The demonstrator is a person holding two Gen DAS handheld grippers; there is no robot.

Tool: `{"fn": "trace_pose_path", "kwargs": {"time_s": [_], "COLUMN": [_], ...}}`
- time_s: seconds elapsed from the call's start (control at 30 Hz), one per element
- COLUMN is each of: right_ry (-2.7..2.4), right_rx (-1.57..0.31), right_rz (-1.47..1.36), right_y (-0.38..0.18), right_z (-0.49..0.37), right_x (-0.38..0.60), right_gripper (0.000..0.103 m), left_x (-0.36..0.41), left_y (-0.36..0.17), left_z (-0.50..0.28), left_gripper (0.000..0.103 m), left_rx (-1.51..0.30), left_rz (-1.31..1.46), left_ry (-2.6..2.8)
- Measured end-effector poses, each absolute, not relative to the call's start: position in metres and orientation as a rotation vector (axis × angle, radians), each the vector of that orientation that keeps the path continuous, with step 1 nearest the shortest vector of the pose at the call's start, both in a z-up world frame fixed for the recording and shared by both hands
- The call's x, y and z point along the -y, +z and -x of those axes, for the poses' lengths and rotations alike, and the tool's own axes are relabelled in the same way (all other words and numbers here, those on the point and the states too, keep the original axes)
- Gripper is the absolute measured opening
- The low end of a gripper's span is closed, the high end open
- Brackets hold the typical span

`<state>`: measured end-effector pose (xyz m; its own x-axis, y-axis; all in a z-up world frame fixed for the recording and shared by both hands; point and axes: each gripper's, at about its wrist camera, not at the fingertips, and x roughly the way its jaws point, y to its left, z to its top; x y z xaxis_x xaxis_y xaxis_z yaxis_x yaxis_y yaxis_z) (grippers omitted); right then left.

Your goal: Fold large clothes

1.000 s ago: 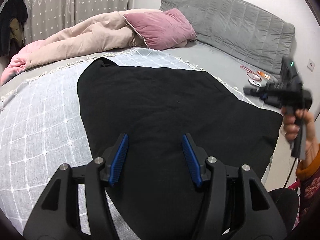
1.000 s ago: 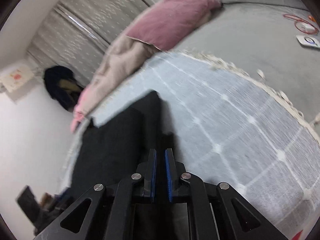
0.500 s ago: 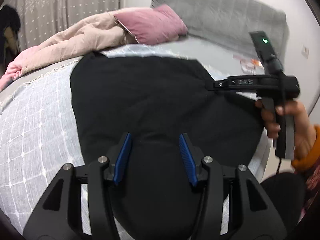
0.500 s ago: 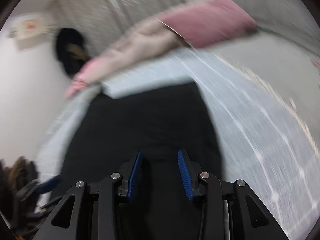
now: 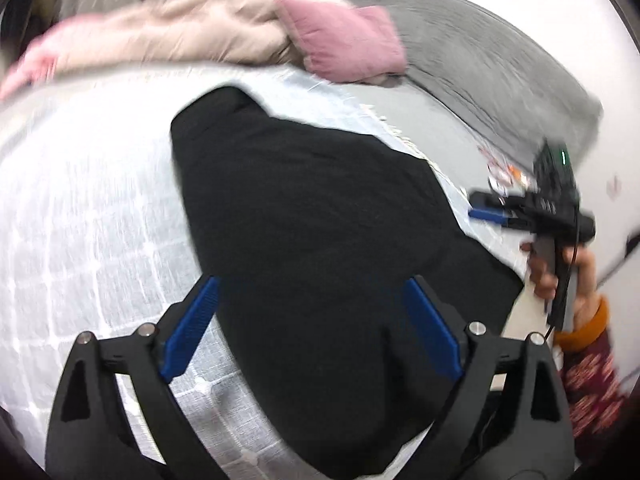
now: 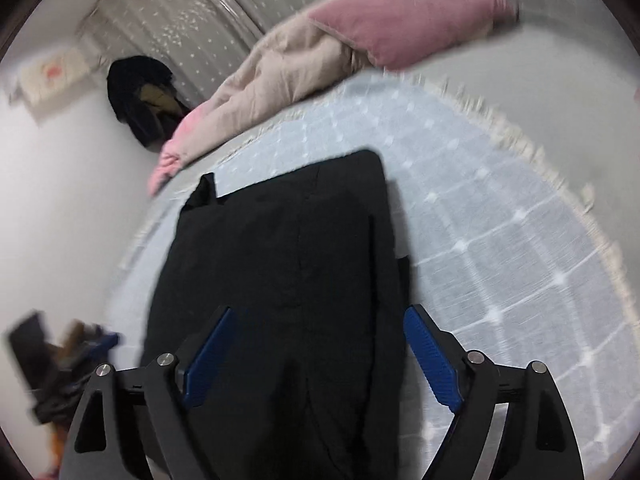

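Black garment (image 5: pixel 320 248) lies folded flat on the white checked throw (image 5: pixel 92 216) covering the bed, well short of the pink pillow (image 5: pixel 344 44) and beige duvet (image 5: pixel 168 32) at the far side. Left tool (image 5: pixel 312 324) hovers over the garment's near edge, jaws opening, blue pads clear of the cloth, nothing gripped. Right tool (image 6: pixel 320 356) likewise: jaws opening above the garment, released; in the left view a hand (image 5: pixel 564 276) holds it beside the garment's right edge.

Folded garment (image 5: pixel 320 240) lying flat on a checked blanket (image 5: pixel 100 220) spread over a bed (image 5: pixel 432 136), crumpled quilt (image 5: pixel 180 32) and pillow (image 5: pixel 344 44) behind it, headboard cushion (image 5: pixel 492 76) at the far right, hanging clothes (image 6: pixel 140 96) against the wall beyond the bed's left side
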<state>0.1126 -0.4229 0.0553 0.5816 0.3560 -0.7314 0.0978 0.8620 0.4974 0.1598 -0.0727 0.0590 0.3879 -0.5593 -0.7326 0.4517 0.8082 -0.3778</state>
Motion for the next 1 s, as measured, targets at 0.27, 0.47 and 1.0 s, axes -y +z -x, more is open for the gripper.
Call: {"fn": "trace_pose_path", "kwargs": {"time_s": [0.27,0.47,1.0], "right_ry": [0.243,0.372,0.309], "right_rx": [-1.199,-1.173,-0.84], "right_rz": [-0.779,-0.927,-0.81], "right_y": [-0.024,-0.05,0.051], "right_z": [-0.151,-0.159,-0.136], "right_x": [0.451,0.46,0.506], "right_gripper": [0.087,0.089,0.041], "left_x": [0.056,0.054,0.166], "left_y": [-0.015,-0.033,0.068], "left_z": [-0.204,-0.211,-0.257], "left_gripper": [0.095,0.096,0.073], "left_rx": [-1.223,-1.216,-0.978], "left_rz": [0.479,0.582,0.406], "left_ry": [-0.65,-0.691,-0.878]}}
